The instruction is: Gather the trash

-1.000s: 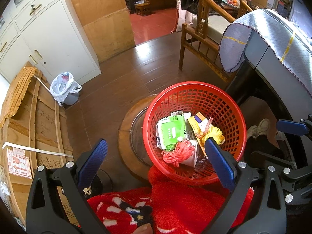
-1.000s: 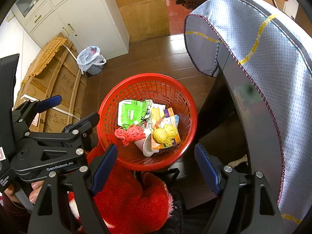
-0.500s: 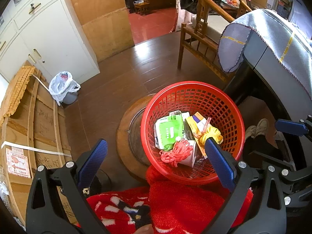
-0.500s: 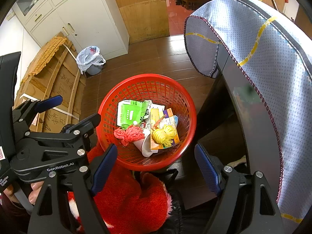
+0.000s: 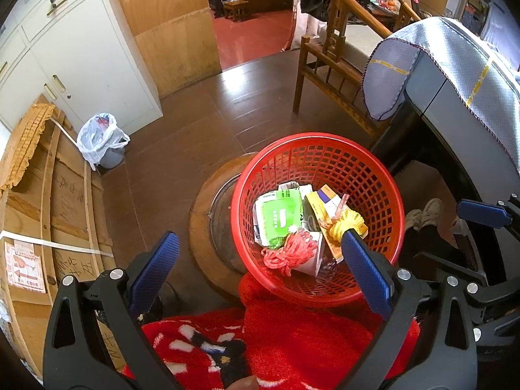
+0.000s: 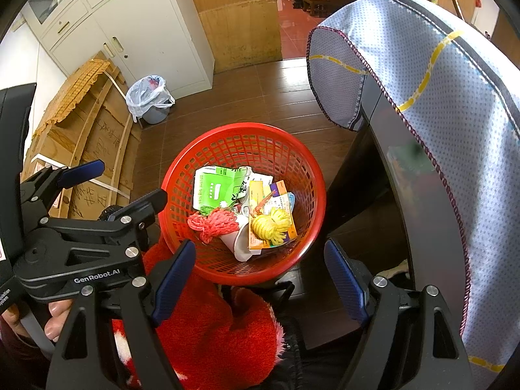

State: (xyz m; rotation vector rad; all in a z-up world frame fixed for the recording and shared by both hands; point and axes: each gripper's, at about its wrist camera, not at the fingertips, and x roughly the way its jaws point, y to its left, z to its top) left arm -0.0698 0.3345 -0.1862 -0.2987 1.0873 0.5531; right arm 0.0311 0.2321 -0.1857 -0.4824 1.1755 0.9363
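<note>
A red mesh basket (image 5: pixel 325 149) (image 6: pixel 240 136) stands on the floor below both grippers. It holds a green packet (image 5: pixel 279 217) (image 6: pixel 214 190), red yarn (image 5: pixel 289 255) (image 6: pixel 213 222), yellow yarn (image 5: pixel 349 222) (image 6: pixel 271 224), a white paper cup (image 6: pixel 239 243) and an orange-yellow box (image 5: pixel 317 209) (image 6: pixel 260 191). My left gripper (image 5: pixel 260 269) is open and empty above the basket's near left side; it also shows in the right wrist view (image 6: pixel 110 182). My right gripper (image 6: pixel 260 276) is open and empty above the basket's near rim; one of its fingers (image 5: pixel 481 213) shows in the left wrist view.
A table with a blue dotted cloth (image 6: pixel 438 97) (image 5: pixel 455 61) stands to the right. A small bin with a white plastic bag (image 5: pixel 102 138) (image 6: pixel 149 97) stands by white cabinets (image 5: pixel 74 55). A wooden crate (image 5: pixel 42 201) leans at left. A round wooden stool (image 5: pixel 211 221) sits by the basket. A wooden chair (image 5: pixel 328 52) stands behind.
Both grippers have stayed open and empty over the basket. The views have shifted only slightly.
</note>
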